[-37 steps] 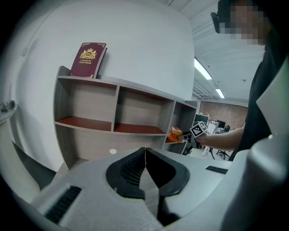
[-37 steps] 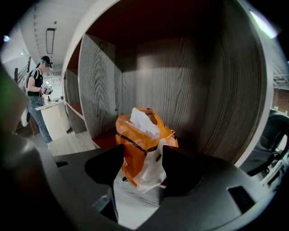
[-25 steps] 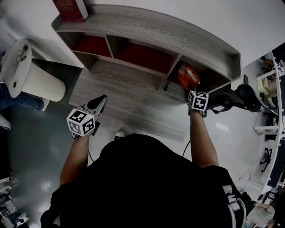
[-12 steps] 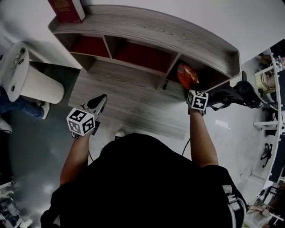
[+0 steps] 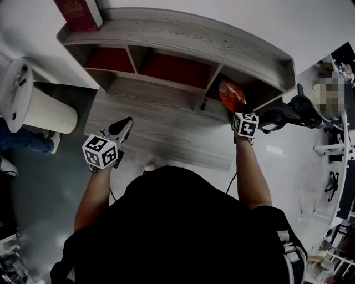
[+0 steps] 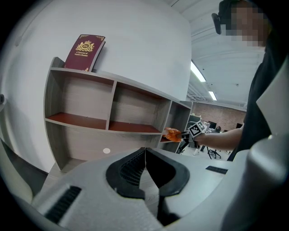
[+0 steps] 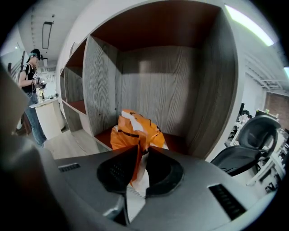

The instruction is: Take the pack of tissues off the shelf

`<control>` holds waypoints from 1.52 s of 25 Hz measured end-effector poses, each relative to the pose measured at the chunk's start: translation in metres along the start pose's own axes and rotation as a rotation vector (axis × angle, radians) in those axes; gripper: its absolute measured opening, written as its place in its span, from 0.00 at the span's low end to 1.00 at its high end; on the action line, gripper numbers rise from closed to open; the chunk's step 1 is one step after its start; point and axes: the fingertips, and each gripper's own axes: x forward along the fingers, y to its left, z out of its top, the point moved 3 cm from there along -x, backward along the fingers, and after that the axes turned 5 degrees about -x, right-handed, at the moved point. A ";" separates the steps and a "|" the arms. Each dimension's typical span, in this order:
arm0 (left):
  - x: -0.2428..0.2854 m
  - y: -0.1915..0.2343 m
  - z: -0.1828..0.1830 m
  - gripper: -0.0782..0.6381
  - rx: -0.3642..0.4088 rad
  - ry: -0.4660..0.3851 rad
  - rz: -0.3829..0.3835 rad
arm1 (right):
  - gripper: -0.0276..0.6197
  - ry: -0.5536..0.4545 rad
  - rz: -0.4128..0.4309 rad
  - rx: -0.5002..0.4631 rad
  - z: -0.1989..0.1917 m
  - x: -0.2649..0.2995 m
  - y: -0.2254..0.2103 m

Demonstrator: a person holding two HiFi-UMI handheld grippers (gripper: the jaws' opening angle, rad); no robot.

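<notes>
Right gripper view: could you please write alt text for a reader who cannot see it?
The right gripper is closing its jaws on the orange tissue pack, which sits in an end compartment of a wooden shelf. An office chair stands to the right.

A big gray wood shelf stands right in front of the left gripper and the right gripper. Its boxes have dark red floors. Behind it is a plain white wall. A flat gray wood board lies at the foot of the shelf, under the left gripper's tips. A white round bin stands off to the left of the left gripper. A black chair sits just right of the right gripper. The floor is smooth and shiny. Long lights glow on the ceiling.
</notes>
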 end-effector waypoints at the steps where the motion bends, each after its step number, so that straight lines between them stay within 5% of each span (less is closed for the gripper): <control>1: 0.000 0.000 0.001 0.13 0.000 -0.003 -0.006 | 0.10 0.000 -0.003 0.006 -0.001 -0.003 0.000; 10: -0.003 0.000 0.008 0.13 0.022 -0.006 -0.054 | 0.09 -0.013 -0.033 0.029 -0.003 -0.035 0.006; 25: 0.022 -0.036 0.016 0.13 0.108 0.025 -0.271 | 0.09 -0.049 -0.103 0.093 -0.027 -0.131 0.012; 38: 0.031 -0.058 0.011 0.13 0.156 0.084 -0.372 | 0.09 -0.106 -0.150 0.155 -0.030 -0.218 0.027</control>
